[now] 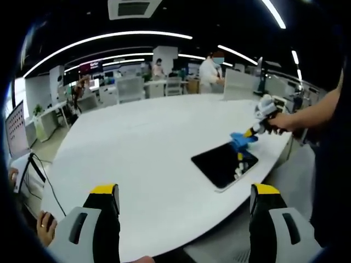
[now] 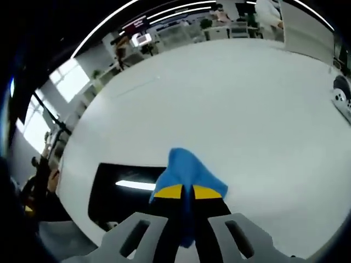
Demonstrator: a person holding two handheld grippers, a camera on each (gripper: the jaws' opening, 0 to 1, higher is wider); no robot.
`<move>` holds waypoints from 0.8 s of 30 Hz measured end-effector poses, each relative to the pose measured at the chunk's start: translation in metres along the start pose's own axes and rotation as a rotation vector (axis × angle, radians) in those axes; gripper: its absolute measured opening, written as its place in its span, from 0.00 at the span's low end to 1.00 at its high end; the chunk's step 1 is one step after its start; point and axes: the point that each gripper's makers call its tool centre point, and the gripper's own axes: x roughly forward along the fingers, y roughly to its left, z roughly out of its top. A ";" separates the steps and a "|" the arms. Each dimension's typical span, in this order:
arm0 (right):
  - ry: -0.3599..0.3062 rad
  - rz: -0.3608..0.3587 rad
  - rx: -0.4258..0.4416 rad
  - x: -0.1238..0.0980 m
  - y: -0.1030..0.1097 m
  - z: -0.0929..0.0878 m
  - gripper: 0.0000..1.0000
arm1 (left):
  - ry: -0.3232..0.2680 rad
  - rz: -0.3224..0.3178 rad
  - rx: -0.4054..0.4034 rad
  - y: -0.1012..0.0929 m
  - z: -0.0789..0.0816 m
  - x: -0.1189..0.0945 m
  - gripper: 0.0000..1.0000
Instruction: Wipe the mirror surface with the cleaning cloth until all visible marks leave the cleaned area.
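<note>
1. a large white table (image 1: pixel 148 142) carries a dark rectangular mirror (image 1: pixel 222 163), which lies flat close to one curved edge of the table
2. in the left gripper view the left gripper (image 1: pixel 184 200) hangs off the table edge, its two yellow-tipped jaws spread wide apart with nothing between them
3. in that same view the right gripper (image 1: pixel 248 135) reaches in from the right, held by a hand (image 1: pixel 282 121), and presses a blue cloth (image 1: pixel 242 138) down at the far edge of the mirror
4. in the right gripper view the right gripper (image 2: pixel 187 192) has its jaws closed tight on the cloth (image 2: pixel 189 171), which bunches up ahead of the yellow tips and hangs down between the jaws
5. there the cloth sits over the mirror's end; the mirror (image 2: pixel 120 192) stretches to the left of the jaws near the table edge, with a bright strip of ceiling light reflected in it
6. marks on the glass are too small to make out in either view
7. in the left gripper view a person in a white top (image 1: pixel 210 71) stands behind the table's far side, with desks and chairs beyond
8. a monitor (image 1: pixel 16 129) stands left of the table, with a hand (image 1: pixel 45 226) low beside it
</note>
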 end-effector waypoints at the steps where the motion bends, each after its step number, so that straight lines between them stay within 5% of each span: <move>1: 0.004 0.001 -0.001 0.002 0.001 0.000 0.00 | 0.000 -0.001 0.000 0.000 0.000 0.000 1.00; 24: 0.058 0.010 -0.010 0.021 0.024 -0.015 0.00 | 0.003 -0.008 0.008 0.007 0.001 -0.003 1.00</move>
